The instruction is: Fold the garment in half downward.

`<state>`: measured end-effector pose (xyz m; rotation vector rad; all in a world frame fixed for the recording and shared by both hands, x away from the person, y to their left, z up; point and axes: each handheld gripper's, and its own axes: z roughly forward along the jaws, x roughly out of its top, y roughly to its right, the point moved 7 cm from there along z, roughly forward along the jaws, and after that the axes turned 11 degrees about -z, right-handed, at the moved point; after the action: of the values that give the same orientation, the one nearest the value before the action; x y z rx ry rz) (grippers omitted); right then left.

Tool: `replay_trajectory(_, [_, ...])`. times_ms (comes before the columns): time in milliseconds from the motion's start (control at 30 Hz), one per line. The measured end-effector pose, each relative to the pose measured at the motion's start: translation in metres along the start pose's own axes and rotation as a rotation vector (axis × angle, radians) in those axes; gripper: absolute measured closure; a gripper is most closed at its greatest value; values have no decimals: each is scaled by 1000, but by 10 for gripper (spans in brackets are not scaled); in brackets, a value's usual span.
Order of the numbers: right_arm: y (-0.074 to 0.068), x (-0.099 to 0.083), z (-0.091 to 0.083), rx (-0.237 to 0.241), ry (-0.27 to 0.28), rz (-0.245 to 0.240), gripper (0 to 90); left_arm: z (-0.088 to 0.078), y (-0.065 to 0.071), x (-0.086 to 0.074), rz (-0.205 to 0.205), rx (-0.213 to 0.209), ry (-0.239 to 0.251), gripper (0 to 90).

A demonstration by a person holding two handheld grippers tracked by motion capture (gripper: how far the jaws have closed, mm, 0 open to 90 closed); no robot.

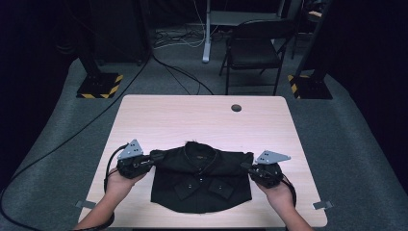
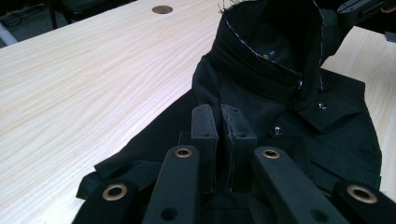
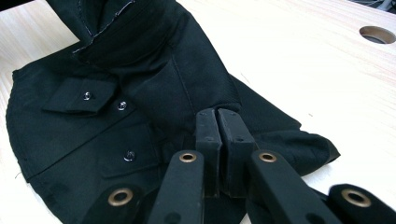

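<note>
Here's the black shirt (image 1: 199,180) lying front-up on the pale wooden surface (image 1: 192,120), near the person's edge, collar toward the far side and rounded hem toward the person. Both hands are in play, one at each shoulder. The left gripper (image 1: 153,161) has its fingers (image 2: 204,128) pressed together at the shirt's left shoulder, and in the left gripper view dark cloth seems to be pinched between them, though black on black makes the seam hard to read. Same story across the way: the right gripper (image 1: 244,167) has its fingers (image 3: 208,130) closed tight on a fold by the right shoulder, cloth bunched up around the tips. The collar (image 2: 275,46) stands raised and open between the two grips, a small label showing inside. Snap buttons (image 3: 122,105) glint down the front, beside a flapped pocket (image 3: 81,95). A round cable hole (image 1: 236,108) sits in the surface's far side, well apart from the shirt.
</note>
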<state>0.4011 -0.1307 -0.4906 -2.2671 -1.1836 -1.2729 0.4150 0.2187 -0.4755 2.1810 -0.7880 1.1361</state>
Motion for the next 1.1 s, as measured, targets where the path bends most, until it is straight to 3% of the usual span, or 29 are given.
replay_trajectory(767, [-10, -19, 2, 19, -40, 2, 870, 7, 8, -33, -28, -38, -57, 829])
replay_trajectory(1100, [-11, -30, 2, 21, -49, 32, 846, 10, 10, -52, -54, -50, -90, 807])
